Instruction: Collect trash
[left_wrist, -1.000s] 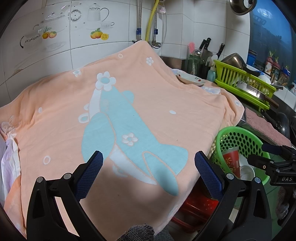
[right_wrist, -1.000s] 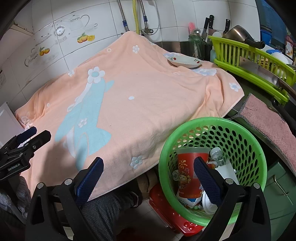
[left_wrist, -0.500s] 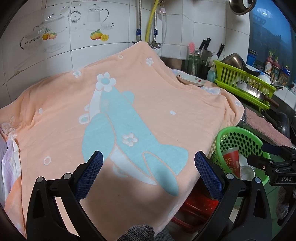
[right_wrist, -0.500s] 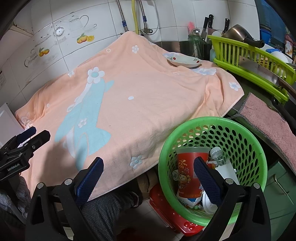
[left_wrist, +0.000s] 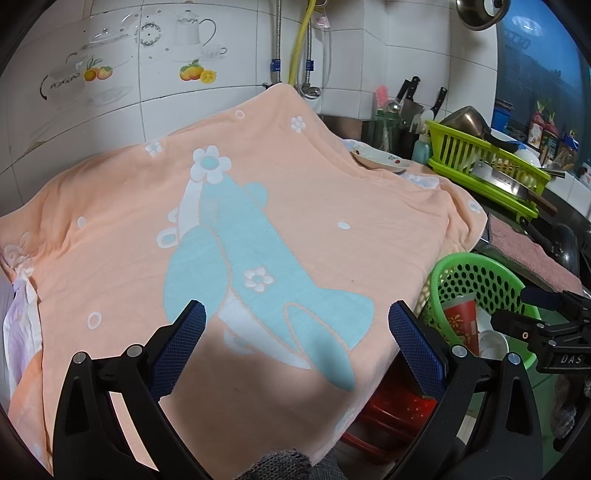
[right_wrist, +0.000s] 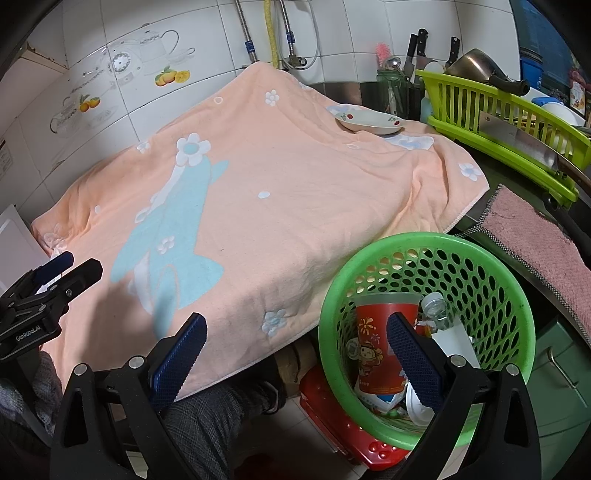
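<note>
A green perforated basket (right_wrist: 513, 291) stands at the right of the towel-covered counter; it also shows in the left wrist view (left_wrist: 443, 269). In it lie a red paper cup (right_wrist: 373, 332), a clear plastic bottle (right_wrist: 434, 308) and white plastic pieces. My left gripper (left_wrist: 295, 347) is open and empty above the near part of the peach towel (left_wrist: 332, 192). My right gripper (right_wrist: 295, 354) is open and empty above the basket's left rim and the towel's front edge. No trash shows on the towel.
A white dish (right_wrist: 369, 122) sits on the towel's far right corner. A lime dish rack (right_wrist: 498, 122) with pots and a cleaver stands to the right, knives behind it. A pink cloth (right_wrist: 535, 243) lies past the basket. A red stool (right_wrist: 332, 417) sits under it.
</note>
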